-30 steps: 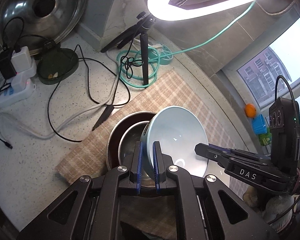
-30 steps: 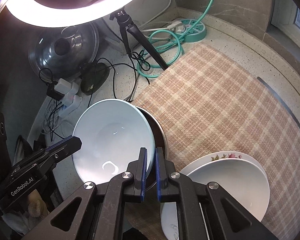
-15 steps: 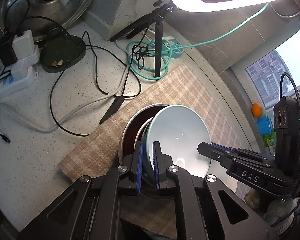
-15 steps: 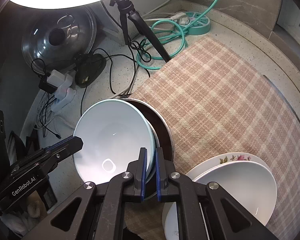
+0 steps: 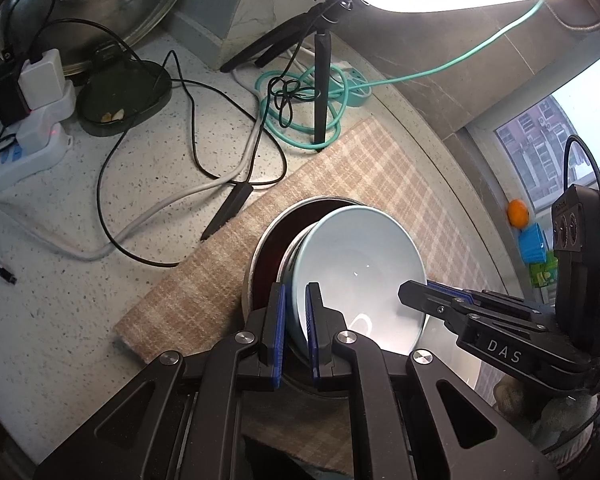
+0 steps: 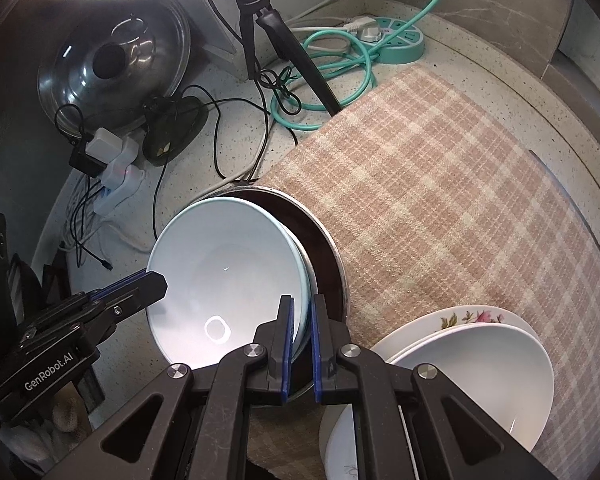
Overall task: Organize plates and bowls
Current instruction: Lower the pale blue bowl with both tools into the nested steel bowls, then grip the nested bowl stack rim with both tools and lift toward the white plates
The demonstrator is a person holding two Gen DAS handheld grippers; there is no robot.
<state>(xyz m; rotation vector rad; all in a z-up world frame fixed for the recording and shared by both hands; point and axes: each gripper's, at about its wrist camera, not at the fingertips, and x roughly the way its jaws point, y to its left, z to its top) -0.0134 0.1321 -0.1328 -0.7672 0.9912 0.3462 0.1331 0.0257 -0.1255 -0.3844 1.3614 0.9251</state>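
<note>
A pale blue bowl [image 5: 360, 264] [image 6: 228, 264] rests tilted in a steel bowl [image 5: 289, 256], which is nested in a larger bowl with a dark inside [image 5: 274, 240] [image 6: 324, 240] on the plaid mat [image 6: 440, 200]. My left gripper [image 5: 296, 294] [image 6: 156, 280] is shut on the blue bowl's near rim. My right gripper [image 6: 302, 304] [image 5: 410, 292] pinches the opposite rim; its jaws are just opening, with the rim still between the pads. A white bowl [image 6: 480, 368] sits on a floral plate [image 6: 472, 316] at the lower right.
A ring-light tripod [image 5: 322, 80], a coiled teal cable [image 5: 300, 120], a round teal power strip [image 6: 396, 40] and black leads lie behind the mat. A steel lid [image 6: 112, 64], plugged chargers [image 5: 32, 96] and a dark dish [image 5: 128, 96] stand at the back left.
Both grippers have come down with the blue bowl, which was steeply tilted above the steel bowl and now sits lower and flatter inside it. The right jaws stand slightly wider.
</note>
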